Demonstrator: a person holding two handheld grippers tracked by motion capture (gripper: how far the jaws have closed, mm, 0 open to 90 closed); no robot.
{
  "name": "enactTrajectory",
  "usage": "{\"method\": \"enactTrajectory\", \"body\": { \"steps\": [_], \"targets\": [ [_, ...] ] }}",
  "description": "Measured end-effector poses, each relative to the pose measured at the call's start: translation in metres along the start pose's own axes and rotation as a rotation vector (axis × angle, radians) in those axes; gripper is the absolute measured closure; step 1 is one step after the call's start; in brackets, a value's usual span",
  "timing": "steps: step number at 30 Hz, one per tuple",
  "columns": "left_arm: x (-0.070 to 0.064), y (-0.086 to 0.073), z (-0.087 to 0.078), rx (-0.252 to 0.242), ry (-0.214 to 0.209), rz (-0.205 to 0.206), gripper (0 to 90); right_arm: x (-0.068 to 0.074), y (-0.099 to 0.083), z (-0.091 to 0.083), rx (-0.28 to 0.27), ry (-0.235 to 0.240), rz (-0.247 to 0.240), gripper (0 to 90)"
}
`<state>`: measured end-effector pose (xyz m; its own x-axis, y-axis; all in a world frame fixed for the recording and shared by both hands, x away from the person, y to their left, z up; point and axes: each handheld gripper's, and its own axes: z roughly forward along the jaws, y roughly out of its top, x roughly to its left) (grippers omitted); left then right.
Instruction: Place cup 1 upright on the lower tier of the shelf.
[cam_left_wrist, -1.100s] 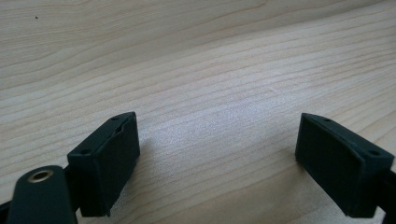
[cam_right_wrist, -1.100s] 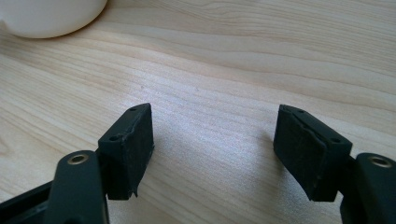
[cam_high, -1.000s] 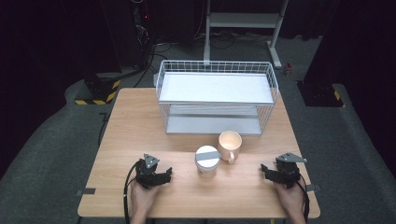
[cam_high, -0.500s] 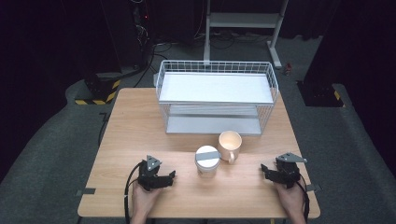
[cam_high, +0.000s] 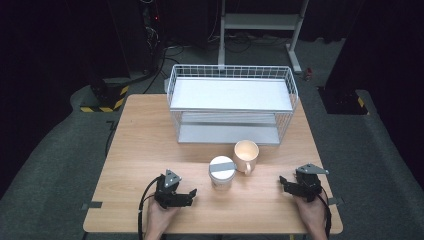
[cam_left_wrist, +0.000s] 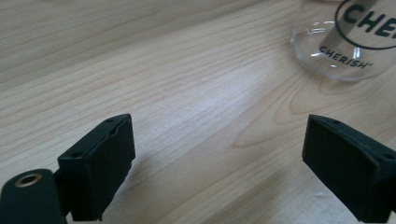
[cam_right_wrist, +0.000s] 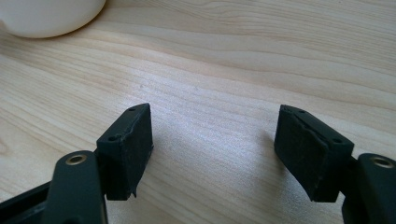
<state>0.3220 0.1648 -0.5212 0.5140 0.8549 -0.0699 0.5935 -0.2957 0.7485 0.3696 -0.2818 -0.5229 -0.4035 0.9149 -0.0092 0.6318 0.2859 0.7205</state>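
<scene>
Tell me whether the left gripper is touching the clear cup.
Apart. In the left gripper view, bare wood lies between the open jaws of the left gripper and the clear cup; the high view also shows table between them.

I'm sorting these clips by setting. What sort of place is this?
Likely a lab or studio: a wooden table on grey carpet, dark surroundings, cables and a metal stand behind.

Bare wood between my jaws on both sides.

Ahead of my left gripper (cam_high: 189, 194) stands the clear cup (cam_high: 221, 172); ahead of my right gripper (cam_high: 285, 183), the cream mug (cam_high: 246, 154). Beyond both, the wire rack (cam_high: 232, 107) blocks the table's (cam_high: 145, 145) far half.
</scene>
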Motion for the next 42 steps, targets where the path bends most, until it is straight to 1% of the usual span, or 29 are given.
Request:
{"method": "enactTrajectory", "body": {
  "steps": [1,2,3,6,8,9,10,11,13,18,22,24,26,28,29,35,36,38,39,42],
  "targets": [
    [-0.002,0.001,0.0,0.002,-0.009,0.01,10.0,0.0,0.0,0.0,0.001,0.0,0.002,28.0],
    [-0.002,0.001,0.0,0.002,-0.009,0.01,10.0,0.0,0.0,0.0,0.001,0.0,0.002,28.0],
    [-0.005,0.002,0.0,-0.008,-0.037,-0.007,10.0,0.0,0.0,0.0,0.0,0.0,0.0,27.9],
    [-0.008,0.004,0.0,-0.009,-0.047,-0.002,10.0,0.0,0.0,0.0,0.001,0.001,0.001,27.8],
    [-0.013,0.008,0.0,-0.013,-0.061,0.01,10.0,0.0,0.0,0.0,0.001,0.001,0.001,27.7],
    [-0.015,0.009,0.0,-0.014,-0.062,0.019,9.9,0.0,0.0,0.0,0.001,0.001,0.001,27.7],
    [-0.015,0.009,0.0,-0.014,-0.062,0.019,9.9,0.0,0.0,0.0,0.001,0.001,0.001,27.7],
    [-0.018,0.011,0.001,-0.015,-0.069,0.03,9.9,0.0,0.0,0.0,0.001,0.002,0.001,27.7],
    [-0.021,0.012,0.003,-0.01,-0.068,0.042,9.6,0.0,0.0,0.0,0.001,0.002,0.001,27.7],
    [-0.026,0.013,0.005,-0.002,-0.076,0.053,9.2,0.0,0.0,0.0,0.001,0.002,0.001,27.7],
    [-0.03,0.016,0.007,0.002,-0.08,0.071,9.2,0.0,0.0,0.0,0.001,0.002,0.001,27.7],
    [-0.031,0.017,0.007,0.004,-0.083,0.072,9.2,0.0,0.0,0.0,0.001,0.002,0.001,27.7],
    [-0.034,0.02,0.007,0.0,-0.106,0.079,8.0,0.0,0.0,0.0,0.001,0.002,0.001,27.7],
    [-0.035,0.022,0.008,-0.003,-0.109,0.084,8.0,0.0,0.0,0.0,0.001,0.002,0.001,27.7],
    [-0.036,0.023,0.008,-0.006,-0.106,0.094,7.7,0.0,0.0,0.0,0.001,0.002,0.001,27.7],
    [-0.041,0.027,0.011,-0.006,-0.117,0.093,7.3,0.0,0.0,0.0,0.001,0.002,0.001,27.7],
    [-0.042,0.03,0.012,-0.004,-0.121,0.105,7.3,0.0,0.0,0.0,0.001,0.002,0.001,27.7],
    [-0.043,0.031,0.013,-0.007,-0.122,0.109,7.3,0.0,0.0,0.0,0.002,0.002,0.001,27.7],
    [-0.045,0.033,0.015,-0.005,-0.126,0.118,7.3,0.0,0.0,0.0,0.001,0.002,0.001,27.7],
    [-0.048,0.037,0.017,-0.002,-0.132,0.123,7.2,0.0,0.0,0.0,0.001,0.002,0.001,27.7]
  ]
}}
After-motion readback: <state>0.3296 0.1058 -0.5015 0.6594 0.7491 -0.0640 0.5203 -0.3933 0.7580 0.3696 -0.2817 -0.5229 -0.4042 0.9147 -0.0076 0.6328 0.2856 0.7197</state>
